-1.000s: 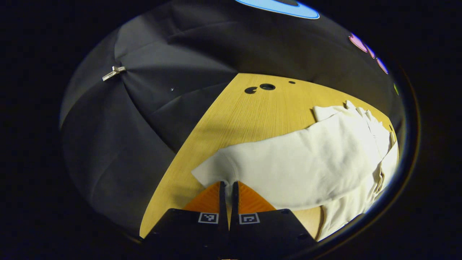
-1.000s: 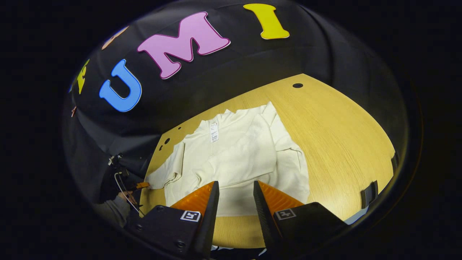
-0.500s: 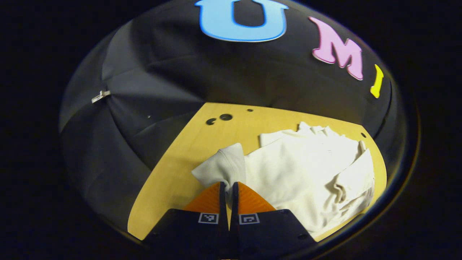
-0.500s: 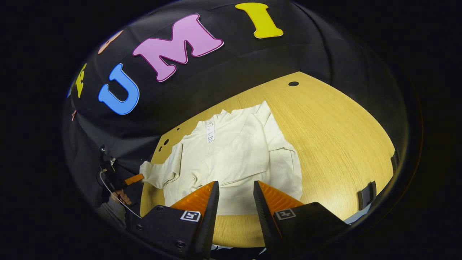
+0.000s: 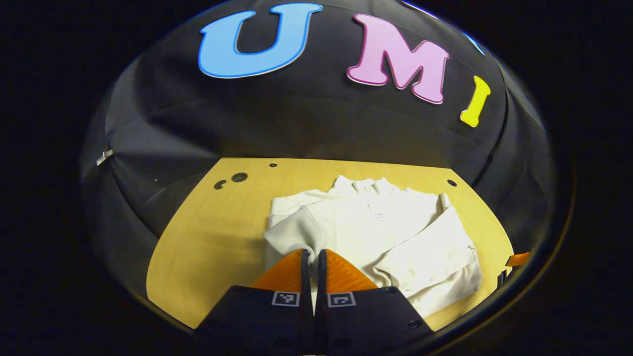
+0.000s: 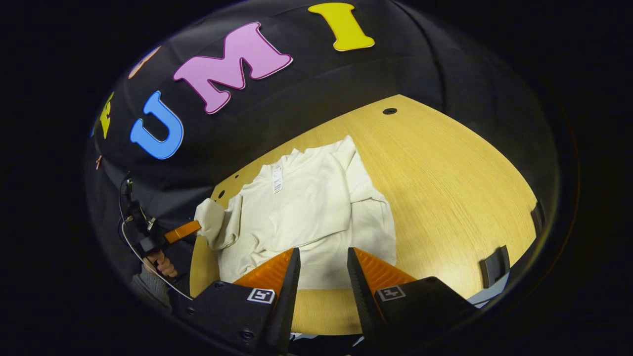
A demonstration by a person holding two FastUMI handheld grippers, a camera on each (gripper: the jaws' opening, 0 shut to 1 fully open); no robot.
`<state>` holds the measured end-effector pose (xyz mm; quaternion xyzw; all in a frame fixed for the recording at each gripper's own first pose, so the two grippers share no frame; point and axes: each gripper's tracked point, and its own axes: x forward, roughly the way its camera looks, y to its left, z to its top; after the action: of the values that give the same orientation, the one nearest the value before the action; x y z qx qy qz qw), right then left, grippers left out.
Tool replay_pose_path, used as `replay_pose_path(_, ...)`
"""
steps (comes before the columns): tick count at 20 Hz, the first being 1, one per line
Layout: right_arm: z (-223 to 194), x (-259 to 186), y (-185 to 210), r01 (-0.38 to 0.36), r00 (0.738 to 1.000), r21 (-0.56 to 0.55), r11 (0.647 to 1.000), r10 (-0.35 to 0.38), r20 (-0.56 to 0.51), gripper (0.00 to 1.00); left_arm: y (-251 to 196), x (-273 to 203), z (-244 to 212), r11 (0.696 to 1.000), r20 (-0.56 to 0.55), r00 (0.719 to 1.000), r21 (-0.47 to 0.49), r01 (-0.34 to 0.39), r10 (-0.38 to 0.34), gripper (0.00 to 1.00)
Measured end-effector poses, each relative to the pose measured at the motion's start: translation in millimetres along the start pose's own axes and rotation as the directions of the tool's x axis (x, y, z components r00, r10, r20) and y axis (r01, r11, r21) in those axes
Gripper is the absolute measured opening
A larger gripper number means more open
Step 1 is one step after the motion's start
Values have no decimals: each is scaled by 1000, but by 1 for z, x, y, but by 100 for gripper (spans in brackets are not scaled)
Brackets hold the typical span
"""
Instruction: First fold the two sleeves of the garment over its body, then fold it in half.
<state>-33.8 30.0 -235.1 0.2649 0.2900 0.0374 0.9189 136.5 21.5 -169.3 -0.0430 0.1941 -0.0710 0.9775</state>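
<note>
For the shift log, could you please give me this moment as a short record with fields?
surface: wooden table
garment: cream top, lying collar toward the booth wall
right sleeve: already folded across the body
left sleeve: cuff pinched and lifted off the table
left gripper: shut on the cuff; also seen at the table's left edge
right gripper: open, empty, hovering over the hem
step: second sleeve fold under way; fold in half not yet done
</note>
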Motion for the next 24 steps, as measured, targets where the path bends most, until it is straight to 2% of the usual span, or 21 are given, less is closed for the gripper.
replay_pose_path(7,-1,-3,-31,31,999,34,999,-31,-8,59,-108,20,-14,985,-42,990,103,136,-133,6)
replay_pose_path(11,-1,1,-42,34,999,37,999,-33,-25,59,-150,40,-39,973,-89,985,170,159,-145,6)
replay_pose_path(14,-2,4,-50,35,998,39,999,-34,-44,59,-166,57,-60,968,-135,983,200,154,-128,6)
replay_pose_path(17,-4,8,-56,37,998,31,999,-36,-60,59,-174,74,-76,970,-181,977,192,147,-112,6)
replay_pose_path(21,-7,11,-62,40,996,14,999,-39,-81,59,-173,90,-93,984,-252,965,139,111,-73,7)
replay_pose_path(24,-8,15,-62,41,995,6,999,-41,-89,59,-174,93,-92,989,-259,962,97,114,-85,12)
